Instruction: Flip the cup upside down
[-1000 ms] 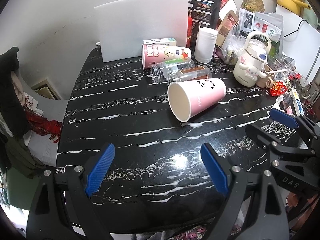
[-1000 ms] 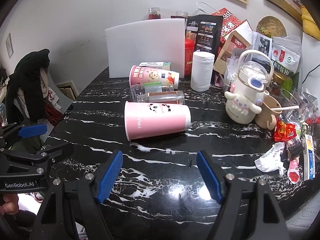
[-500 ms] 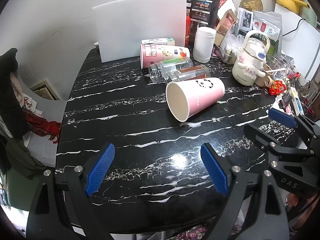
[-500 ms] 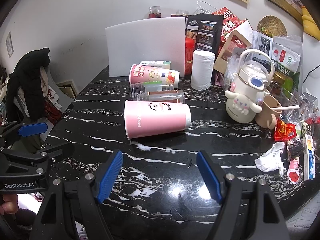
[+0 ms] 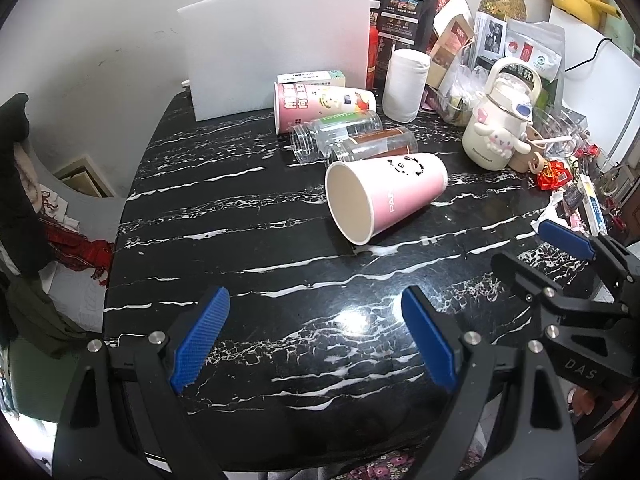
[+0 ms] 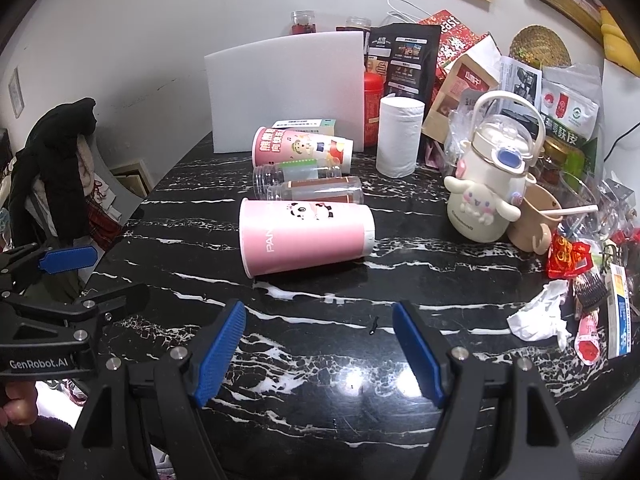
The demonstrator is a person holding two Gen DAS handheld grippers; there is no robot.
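A pink paper cup with a panda print (image 5: 396, 196) lies on its side on the black marble table (image 5: 240, 248), its open mouth towards the left front. It also shows in the right wrist view (image 6: 308, 236). My left gripper (image 5: 316, 336) is open and empty, above the table's near edge, well short of the cup. My right gripper (image 6: 318, 350) is open and empty, just in front of the cup. Each gripper shows in the other's view: the right one (image 5: 568, 260), the left one (image 6: 76, 276).
Behind the cup lie two clear plastic jars (image 5: 352, 136) and a second pink printed cup (image 5: 320, 106). A white foam board (image 5: 276, 44), a white roll (image 5: 404, 84), a cream character bottle (image 6: 488, 184), snack bags and wrappers crowd the back and right.
The left wrist view has drifted slightly, so the cup sits a little lower and nearer. The cup itself has not moved. Both grippers stay open.
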